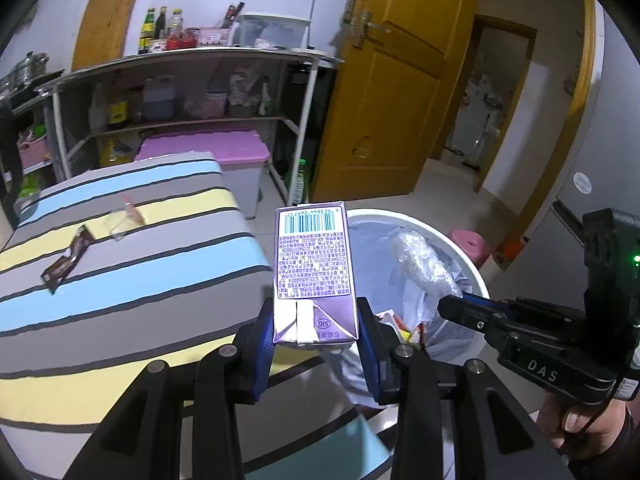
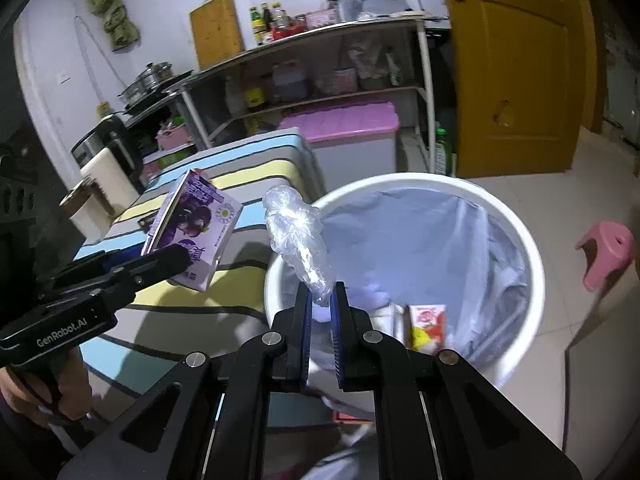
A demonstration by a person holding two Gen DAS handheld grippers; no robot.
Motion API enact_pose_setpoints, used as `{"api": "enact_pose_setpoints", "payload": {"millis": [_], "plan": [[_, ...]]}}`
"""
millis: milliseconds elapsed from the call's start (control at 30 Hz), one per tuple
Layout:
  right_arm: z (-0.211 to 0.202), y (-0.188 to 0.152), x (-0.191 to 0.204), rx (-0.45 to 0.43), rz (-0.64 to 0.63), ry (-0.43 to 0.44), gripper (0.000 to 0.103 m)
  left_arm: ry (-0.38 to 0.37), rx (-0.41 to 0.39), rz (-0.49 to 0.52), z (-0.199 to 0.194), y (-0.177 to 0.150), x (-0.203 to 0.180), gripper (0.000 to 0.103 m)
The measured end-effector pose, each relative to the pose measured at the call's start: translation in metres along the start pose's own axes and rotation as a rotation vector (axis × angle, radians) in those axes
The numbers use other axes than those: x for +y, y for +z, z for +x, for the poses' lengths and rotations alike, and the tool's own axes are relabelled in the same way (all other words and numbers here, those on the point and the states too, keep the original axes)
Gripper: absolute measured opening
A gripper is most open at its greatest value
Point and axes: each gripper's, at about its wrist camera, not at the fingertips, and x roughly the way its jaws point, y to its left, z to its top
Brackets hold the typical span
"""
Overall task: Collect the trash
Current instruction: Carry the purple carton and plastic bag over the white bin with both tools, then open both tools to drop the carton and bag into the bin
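Indoors, striped bench (image 1: 120,280) beside white lined bin (image 2: 532,264), left tongs (image 1: 316,332) clamped on purple carton (image 1: 314,264), right tongs (image 2: 322,300) pinching crumpled clear plastic (image 2: 296,236).

White walls close in a cluttered kitchen. A metal shelf rack (image 1: 192,92) holds bottles and jars, with a pink-lidded storage box (image 2: 352,140) beneath. A yellow wooden door (image 1: 396,80) stands open over pale floor tiles (image 2: 592,320).

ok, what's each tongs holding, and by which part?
Left tongs: purple carton, gripped at its bottom end. Right tongs: crumpled clear plastic, pinched at its lower tip.
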Motion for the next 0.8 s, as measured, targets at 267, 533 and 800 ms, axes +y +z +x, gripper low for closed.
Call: {"api": "enact_pose_setpoints", "payload": {"millis": [267, 533, 800], "plan": [[-0.001, -0.003, -0.028, 0.009, 0.051, -0.043, 0.01, -0.038, 0.016, 0.035, 0.022, 0.005, -0.018, 0.038], [0.005, -0.006, -0.043, 0.033, 0.081, -0.068, 0.01, -0.075, 0.049, 0.067, 0.047, 0.009, -0.036, 0.038], [0.015, -0.008, -0.056, 0.068, 0.105, -0.082, 0.01, -0.087, 0.094, 0.074, 0.073, 0.01, -0.042, 0.038]]}}
